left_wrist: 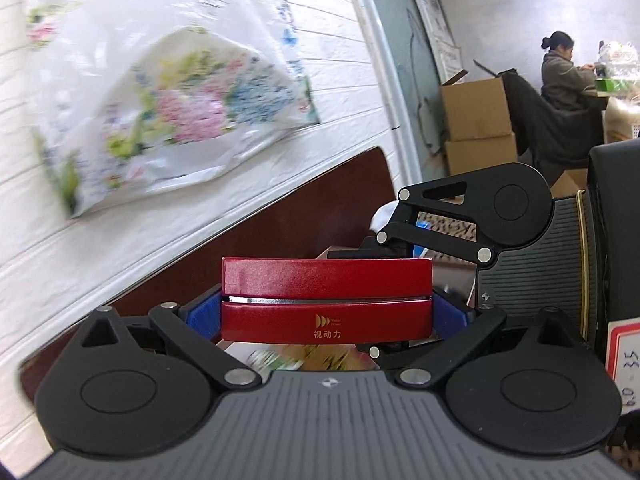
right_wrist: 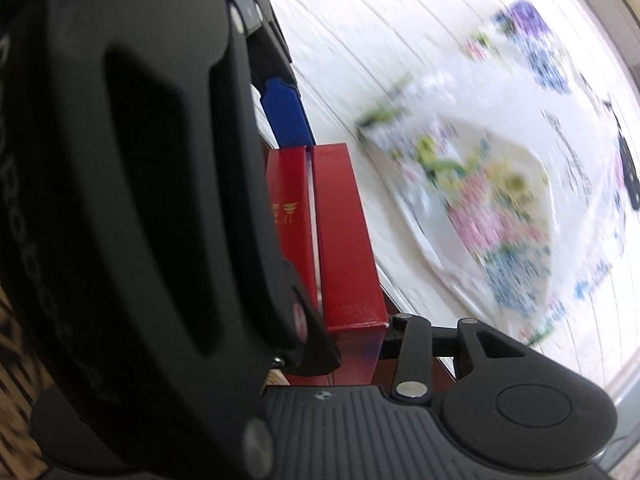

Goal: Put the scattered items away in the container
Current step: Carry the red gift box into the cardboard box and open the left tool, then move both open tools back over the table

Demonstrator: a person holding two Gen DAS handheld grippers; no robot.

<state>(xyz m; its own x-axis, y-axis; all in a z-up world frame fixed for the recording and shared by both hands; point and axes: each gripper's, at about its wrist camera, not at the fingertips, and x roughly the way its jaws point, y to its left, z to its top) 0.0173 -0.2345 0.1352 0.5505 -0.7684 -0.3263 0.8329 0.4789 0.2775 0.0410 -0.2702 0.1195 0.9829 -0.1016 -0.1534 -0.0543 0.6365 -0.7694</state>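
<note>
While the left gripper [left_wrist: 326, 308] is clamping the red box [left_wrist: 326, 300] by its ends, blue pads [left_wrist: 202, 318] pressing, the right gripper [right_wrist: 376, 344] is mostly blocked in its own view; its grip cannot be told. Underneath, the brown table [left_wrist: 312, 204] is largely hiding. Behind, a blurred floral bag [left_wrist: 172, 92] is hanging on white brick, and cardboard boxes [left_wrist: 476, 120] are standing near a seated person [left_wrist: 564, 76].

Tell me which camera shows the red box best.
The left wrist view: the red box sits square and sharp, gold logo readable, clamped between the left tool's blue pads. The right wrist view shows the box edge-on, half hidden behind the other tool's black body.
</note>
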